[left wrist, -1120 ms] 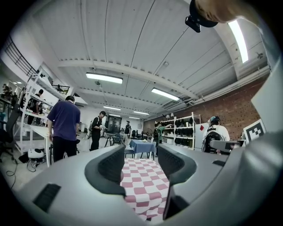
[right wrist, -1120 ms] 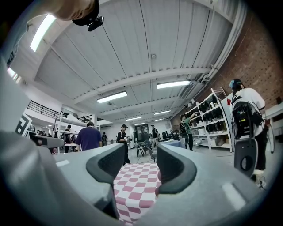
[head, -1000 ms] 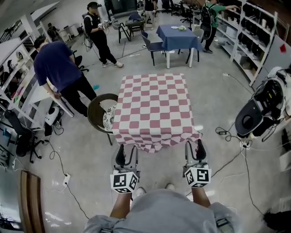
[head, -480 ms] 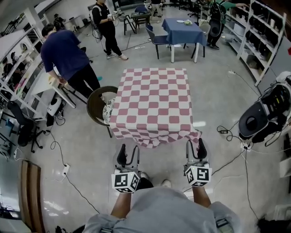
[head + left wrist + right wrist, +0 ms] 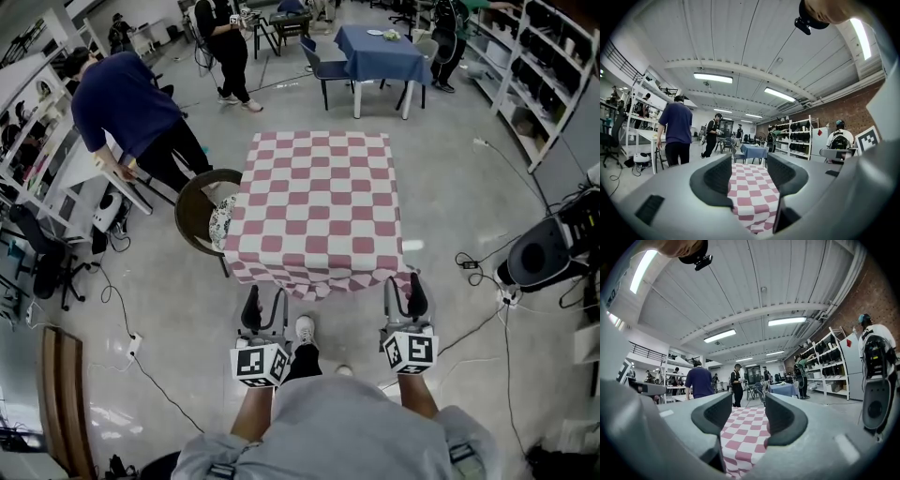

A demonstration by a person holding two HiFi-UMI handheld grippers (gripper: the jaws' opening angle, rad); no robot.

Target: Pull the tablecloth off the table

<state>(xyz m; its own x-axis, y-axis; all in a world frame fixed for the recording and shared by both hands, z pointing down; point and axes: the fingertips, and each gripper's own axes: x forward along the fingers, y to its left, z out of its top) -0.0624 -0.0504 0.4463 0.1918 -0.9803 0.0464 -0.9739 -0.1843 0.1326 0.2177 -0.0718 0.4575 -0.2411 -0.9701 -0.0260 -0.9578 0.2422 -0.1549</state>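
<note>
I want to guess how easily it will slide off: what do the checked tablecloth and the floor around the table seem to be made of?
The tablecloth looks like thin woven fabric, matte, in red-and-white checks; its near edge hangs in soft folds. The floor seems smooth sealed concrete or a similar coating, grey with a faint sheen; which one I cannot tell.

- right gripper (image 5: 743, 414): jaws stand apart
- checkered tablecloth (image 5: 739, 439) shows in the gap and runs on ahead
- person in blue top (image 5: 699, 381) stands beyond, left of the cloth
</note>
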